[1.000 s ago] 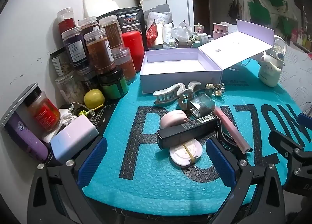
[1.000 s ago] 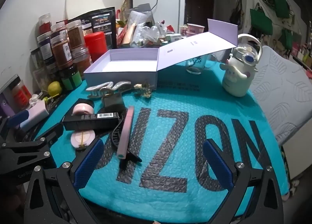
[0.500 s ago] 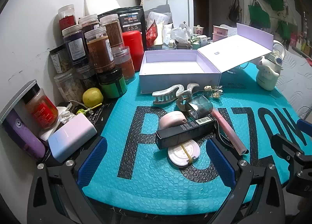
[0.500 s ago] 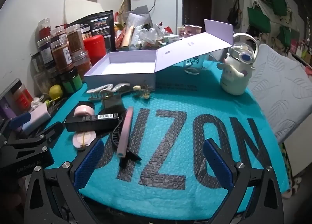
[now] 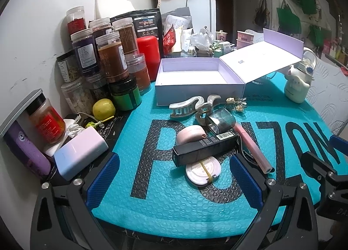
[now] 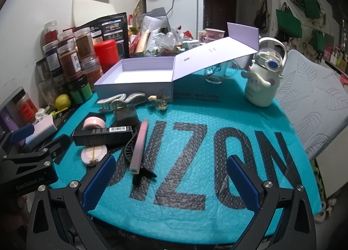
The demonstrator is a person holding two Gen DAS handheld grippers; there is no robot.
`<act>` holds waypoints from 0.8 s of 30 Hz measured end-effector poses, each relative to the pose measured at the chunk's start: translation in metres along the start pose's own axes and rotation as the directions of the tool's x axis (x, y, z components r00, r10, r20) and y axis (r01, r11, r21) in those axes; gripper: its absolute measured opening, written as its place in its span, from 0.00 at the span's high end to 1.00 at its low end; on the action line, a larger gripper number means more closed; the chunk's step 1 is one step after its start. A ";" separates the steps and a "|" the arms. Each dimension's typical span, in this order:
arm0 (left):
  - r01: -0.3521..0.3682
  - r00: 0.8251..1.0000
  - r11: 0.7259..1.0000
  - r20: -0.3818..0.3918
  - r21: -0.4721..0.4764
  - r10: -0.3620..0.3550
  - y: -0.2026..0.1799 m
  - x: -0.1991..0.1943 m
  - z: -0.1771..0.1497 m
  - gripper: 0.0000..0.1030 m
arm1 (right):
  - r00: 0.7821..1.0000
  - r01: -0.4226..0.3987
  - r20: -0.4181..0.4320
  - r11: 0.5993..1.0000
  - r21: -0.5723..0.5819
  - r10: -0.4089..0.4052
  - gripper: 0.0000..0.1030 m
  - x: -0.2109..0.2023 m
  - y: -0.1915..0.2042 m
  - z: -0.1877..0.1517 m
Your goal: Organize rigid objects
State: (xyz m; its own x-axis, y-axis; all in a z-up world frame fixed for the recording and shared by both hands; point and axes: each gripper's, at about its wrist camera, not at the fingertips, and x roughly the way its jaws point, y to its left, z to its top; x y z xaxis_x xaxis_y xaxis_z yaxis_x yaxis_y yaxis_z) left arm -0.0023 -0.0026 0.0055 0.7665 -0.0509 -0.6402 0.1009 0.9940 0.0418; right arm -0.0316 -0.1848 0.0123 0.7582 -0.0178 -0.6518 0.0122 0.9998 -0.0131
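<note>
We hold both tools back at the bottom of the frame, short of the pile. The left hand-held gripper point(image 5: 173, 179) stands wide open and empty, and so does the right hand-held gripper point(image 6: 170, 179).

The things to organize lie heaped at the centre of the teal bubble mailer point(image 5: 152, 206) that covers the bench. A black carton point(image 5: 205, 149) lies across a pink round case point(image 5: 190, 133) and a white round compact point(image 5: 203, 170). To the right of it runs a pink tube point(image 5: 253, 147), and above it sit a dark clear-lidded case point(image 5: 220, 119), two pearly hair claws point(image 5: 190, 106) and a small gold clip point(image 5: 237, 103). The open lilac box point(image 5: 200, 91), empty as far as we can see, stands just behind them, with its lid point(image 5: 261, 58) propped toward the right of the frame.

The stacking is our main risk. If we pull the carton, we likely drag the compact or roll the pink case. The tube may roll off under a skewed pinch. The mailer looks loose, so a push could slide the whole heap. The jars point(image 5: 111, 58) at the left of the frame stand near enough for a wide swing to topple them, and the leaning lid could be knocked shut over the box.
</note>
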 end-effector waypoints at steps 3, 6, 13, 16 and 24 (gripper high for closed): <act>0.003 1.000 1.000 0.004 0.001 -0.003 0.001 -0.002 0.000 0.00 | 1.000 0.000 -0.001 1.000 -0.003 0.000 0.00 0.000 0.000 0.000; 0.004 1.000 1.000 0.003 0.000 -0.004 0.001 -0.002 0.001 0.00 | 1.000 -0.001 -0.001 1.000 -0.001 0.001 0.00 -0.001 0.000 -0.001; 0.006 1.000 1.000 0.004 -0.003 -0.006 0.001 -0.004 0.000 0.00 | 1.000 -0.001 -0.006 1.000 -0.010 0.001 0.00 0.000 0.001 -0.001; 0.008 1.000 1.000 -0.001 -0.007 -0.008 0.002 -0.003 0.000 0.00 | 1.000 0.000 -0.007 1.000 -0.013 0.000 0.00 0.001 0.002 -0.001; 0.006 1.000 1.000 -0.009 -0.012 -0.006 0.006 -0.002 0.000 0.00 | 0.999 -0.035 0.010 0.999 -0.019 0.035 0.00 -0.001 0.004 -0.001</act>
State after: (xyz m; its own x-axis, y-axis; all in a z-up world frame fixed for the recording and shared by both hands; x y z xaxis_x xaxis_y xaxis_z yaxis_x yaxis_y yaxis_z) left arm -0.0030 0.0037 0.0070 0.7601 -0.0558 -0.6474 0.0976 0.9948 0.0289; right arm -0.0333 -0.1811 0.0120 0.7645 0.0173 -0.6444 -0.0265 0.9996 -0.0047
